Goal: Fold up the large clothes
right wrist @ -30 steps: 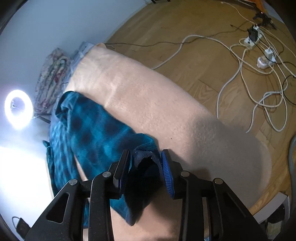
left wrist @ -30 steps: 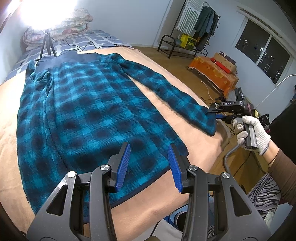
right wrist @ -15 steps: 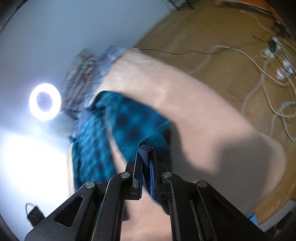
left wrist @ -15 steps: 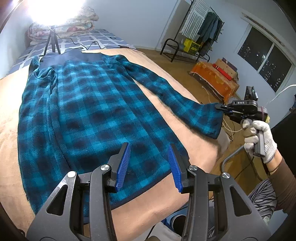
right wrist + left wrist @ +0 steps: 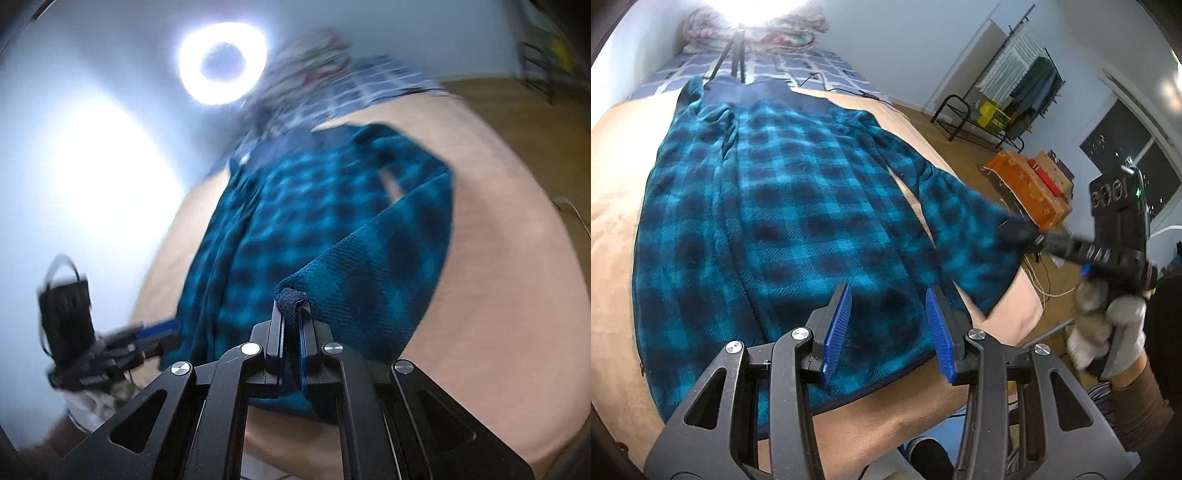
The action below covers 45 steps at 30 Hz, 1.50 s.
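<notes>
Peach fleece blanket covers the bed; on it the blue plaid garment lies flat, face up, hem toward the near edge, collar toward the far edge. Its sleeve on the right edge is lifted off the blanket. Right gripper: jaws narrow, clamped on the sleeve's dark cuff. Left gripper: jaws part-wide, nothing between them, hovering over the hem. Judgement: early stage. 1 sleeve gripped for folding inward; 0 folds finished; the other sleeve and body folds remain.
</notes>
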### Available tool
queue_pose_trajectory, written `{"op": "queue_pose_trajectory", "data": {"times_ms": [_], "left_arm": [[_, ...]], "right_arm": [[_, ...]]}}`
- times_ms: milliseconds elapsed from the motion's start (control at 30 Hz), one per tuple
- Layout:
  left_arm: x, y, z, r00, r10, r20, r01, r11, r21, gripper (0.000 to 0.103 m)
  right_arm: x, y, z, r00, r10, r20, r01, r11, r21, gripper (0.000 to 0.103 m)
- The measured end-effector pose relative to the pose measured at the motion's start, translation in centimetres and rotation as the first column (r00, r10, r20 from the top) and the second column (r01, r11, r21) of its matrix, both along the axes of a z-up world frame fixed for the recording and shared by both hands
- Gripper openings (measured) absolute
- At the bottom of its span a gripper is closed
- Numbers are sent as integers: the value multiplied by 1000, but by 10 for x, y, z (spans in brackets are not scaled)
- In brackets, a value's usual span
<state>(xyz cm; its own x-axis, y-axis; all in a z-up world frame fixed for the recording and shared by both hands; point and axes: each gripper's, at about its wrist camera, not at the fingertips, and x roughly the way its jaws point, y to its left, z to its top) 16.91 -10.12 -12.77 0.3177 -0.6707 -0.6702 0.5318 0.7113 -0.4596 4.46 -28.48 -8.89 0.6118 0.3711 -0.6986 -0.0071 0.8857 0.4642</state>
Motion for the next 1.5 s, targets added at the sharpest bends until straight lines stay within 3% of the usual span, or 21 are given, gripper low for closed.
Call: {"op": "queue_pose_trajectory", "data": {"times_ms": [267, 367, 433, 500, 600, 800, 1067, 1300, 1367, 1433, 1500], "left_arm": [[7, 3, -10, 999, 2, -54, -3, 1000, -20, 42], [11, -2, -18, 997, -2, -73, 1, 1000, -10, 42], [17, -5, -26, 994, -5, -108, 3, 1000, -17, 50], [24, -9, -34, 989, -6, -146, 1, 1000, -31, 51], [36, -13, -49, 976, -1, -219, -12, 998, -59, 51], [59, -21, -70, 946, 19, -323, -50, 995, -88, 51], [68, -51, -95, 936, 7, -353, -22, 999, -38, 51], [62, -83, -96, 956, -48, -289, 60, 998, 34, 51], [59, -86, -95, 959, -48, -280, 65, 996, 53, 39], [55, -90, -91, 965, -64, -256, 85, 994, 71, 12], [51, -92, -86, 971, -75, -226, 95, 992, 82, 6]], "right_arm": [[28, 71, -67, 969, 195, -154, -201, 979, -25, 6], [26, 75, -71, 959, 228, -170, -233, 973, -7, 9], [21, 70, -67, 958, 230, -170, -232, 973, 10, 11], [18, 59, -61, 961, 226, -156, -219, 974, 62, 24], [10, 38, -48, 974, 199, -112, -190, 978, 90, 41], [18, -6, -28, 993, 89, -80, -84, 995, 60, 42], [79, -67, -20, 997, -47, -69, 47, 999, -4, 43], [133, -127, -35, 985, -143, -93, 144, 990, 4, 43], [152, -142, -45, 977, -185, -111, 187, 982, 12, 43], [169, -155, -54, 970, -206, -129, 212, 977, 35, 45], [187, -168, -67, 962, -229, -148, 241, 969, 62, 47]]}}
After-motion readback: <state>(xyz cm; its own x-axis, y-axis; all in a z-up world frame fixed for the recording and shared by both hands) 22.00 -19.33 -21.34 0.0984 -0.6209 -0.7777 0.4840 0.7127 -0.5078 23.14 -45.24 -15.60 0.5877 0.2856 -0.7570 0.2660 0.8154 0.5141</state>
